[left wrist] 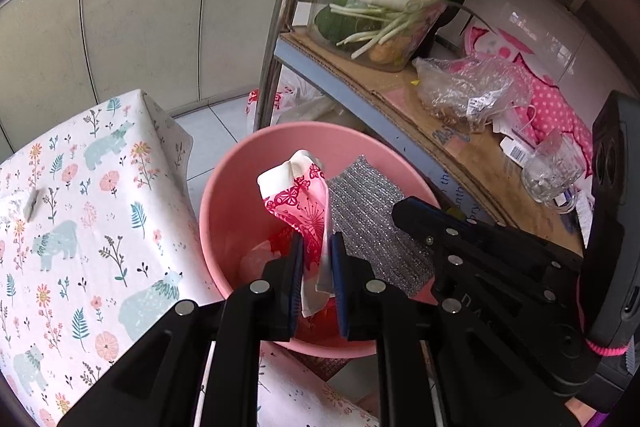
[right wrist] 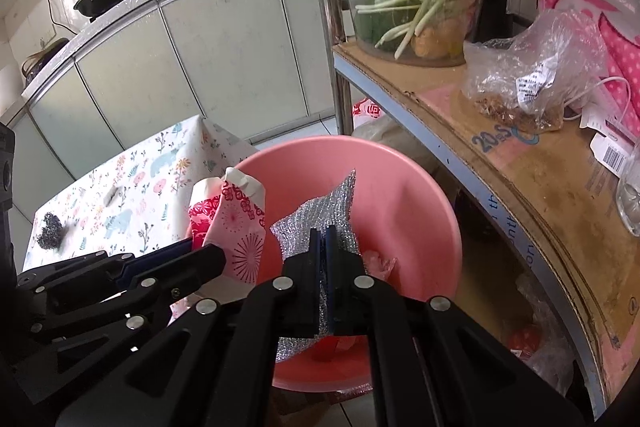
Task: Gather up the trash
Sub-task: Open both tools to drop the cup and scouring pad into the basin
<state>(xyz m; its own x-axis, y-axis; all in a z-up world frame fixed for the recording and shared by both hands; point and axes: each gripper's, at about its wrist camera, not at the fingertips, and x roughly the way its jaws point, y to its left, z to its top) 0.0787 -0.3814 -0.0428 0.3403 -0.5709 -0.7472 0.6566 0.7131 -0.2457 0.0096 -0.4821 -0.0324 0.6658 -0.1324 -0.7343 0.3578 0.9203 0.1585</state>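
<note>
A pink round bin point(left wrist: 228, 203) stands on the floor between the table and a shelf; it also shows in the right wrist view point(right wrist: 408, 195). My left gripper point(left wrist: 316, 247) is shut on a pink and white patterned wrapper point(left wrist: 300, 191) and holds it over the bin. My right gripper point(right wrist: 323, 239) is shut on a silver glittery scouring cloth point(right wrist: 320, 215) over the bin, to the right of the wrapper point(right wrist: 236, 219). Crumpled trash point(right wrist: 378, 261) lies in the bin's bottom.
A table with a floral bear cloth point(left wrist: 80, 227) is left of the bin; a dark steel-wool ball point(right wrist: 50, 225) lies on it. A cardboard-lined shelf point(right wrist: 532, 187) on the right holds a bowl of scallions point(right wrist: 420, 15), a plastic bag point(right wrist: 532, 75) and a glass point(left wrist: 552, 171).
</note>
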